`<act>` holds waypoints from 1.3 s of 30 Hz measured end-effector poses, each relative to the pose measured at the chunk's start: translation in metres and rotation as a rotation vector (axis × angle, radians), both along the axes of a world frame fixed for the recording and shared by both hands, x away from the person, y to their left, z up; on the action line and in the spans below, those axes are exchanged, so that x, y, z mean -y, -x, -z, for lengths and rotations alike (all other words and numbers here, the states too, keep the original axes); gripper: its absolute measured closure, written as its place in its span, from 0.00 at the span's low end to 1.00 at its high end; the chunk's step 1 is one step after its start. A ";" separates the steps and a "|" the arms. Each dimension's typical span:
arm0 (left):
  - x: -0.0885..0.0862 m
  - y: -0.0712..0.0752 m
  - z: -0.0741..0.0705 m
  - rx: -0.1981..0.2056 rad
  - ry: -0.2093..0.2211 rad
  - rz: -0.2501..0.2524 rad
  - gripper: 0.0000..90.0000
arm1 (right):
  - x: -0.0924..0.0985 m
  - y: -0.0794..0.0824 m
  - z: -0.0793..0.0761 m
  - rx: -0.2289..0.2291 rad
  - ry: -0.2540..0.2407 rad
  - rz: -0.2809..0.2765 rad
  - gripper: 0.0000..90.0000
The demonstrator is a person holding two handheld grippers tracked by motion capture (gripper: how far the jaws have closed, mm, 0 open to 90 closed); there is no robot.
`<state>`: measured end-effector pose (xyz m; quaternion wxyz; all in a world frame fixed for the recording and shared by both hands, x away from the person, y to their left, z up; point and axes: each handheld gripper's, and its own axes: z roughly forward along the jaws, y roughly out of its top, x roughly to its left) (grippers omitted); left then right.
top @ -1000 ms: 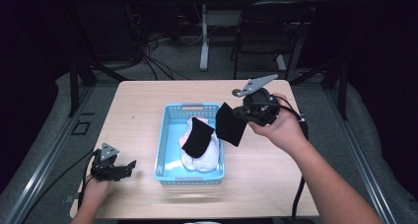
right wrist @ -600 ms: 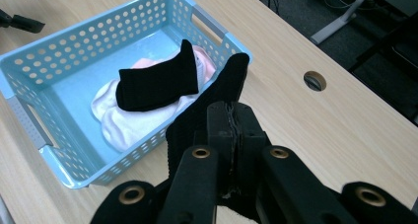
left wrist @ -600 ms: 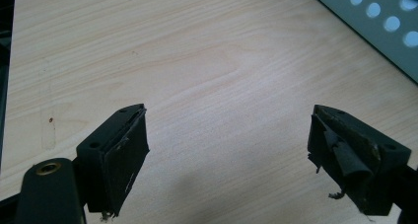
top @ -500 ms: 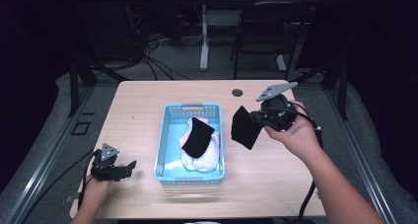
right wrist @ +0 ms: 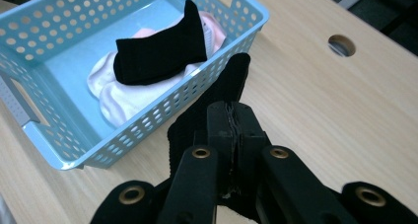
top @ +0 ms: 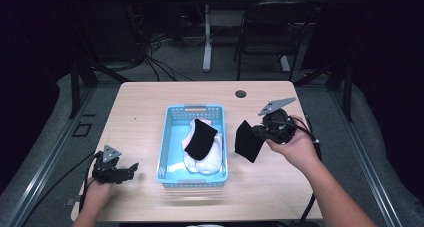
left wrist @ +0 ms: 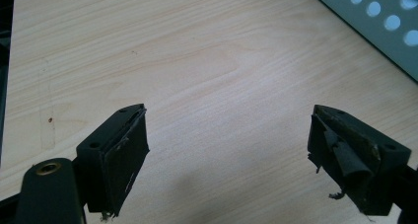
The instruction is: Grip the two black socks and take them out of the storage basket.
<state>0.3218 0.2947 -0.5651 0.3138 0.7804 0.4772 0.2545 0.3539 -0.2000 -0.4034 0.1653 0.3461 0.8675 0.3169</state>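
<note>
High view: right gripper (top: pixel 260 132) clamped on black sock (top: pixel 247 141).

Table (top: pixel 150 112) evenly lit from above, dark surroundings, soft shadows, slight blur

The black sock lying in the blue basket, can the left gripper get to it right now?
Probably yes. The left gripper rests on the wooden table beside the perforated blue plastic basket, jaws open and empty. The black sock lies on top of pale socks, uncovered; only the low basket wall stands between.
</note>
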 end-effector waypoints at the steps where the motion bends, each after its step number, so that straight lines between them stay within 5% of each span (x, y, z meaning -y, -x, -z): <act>1: 0.000 0.000 0.000 0.000 0.002 0.000 0.17 | 0.002 -0.001 0.009 -0.017 -0.002 0.006 0.98; 7: 0.000 0.000 0.000 0.000 0.002 0.001 0.17 | 0.016 -0.008 0.037 -0.060 -0.024 0.055 0.98; 10: 0.000 0.000 0.000 -0.001 0.003 0.000 0.17 | 0.037 -0.016 0.070 -0.119 -0.030 0.135 0.98; 12: 0.000 0.000 0.000 -0.003 -0.001 0.002 0.17 | 0.040 -0.017 0.076 -0.127 -0.042 0.151 0.98; 13: 0.000 0.000 0.000 -0.004 -0.001 0.001 0.17 | 0.048 -0.019 0.090 -0.143 -0.031 0.184 0.98; 17: 0.000 0.000 0.001 -0.006 0.000 0.000 0.17 | 0.058 -0.021 0.107 -0.160 -0.011 0.222 0.98; 29: 0.000 -0.001 0.001 -0.011 0.000 -0.002 0.17 | 0.080 -0.026 0.133 -0.185 -0.064 0.318 0.93; 39: 0.000 0.000 0.001 -0.011 -0.001 -0.003 0.17 | 0.077 -0.023 0.132 -0.127 -0.108 0.333 0.66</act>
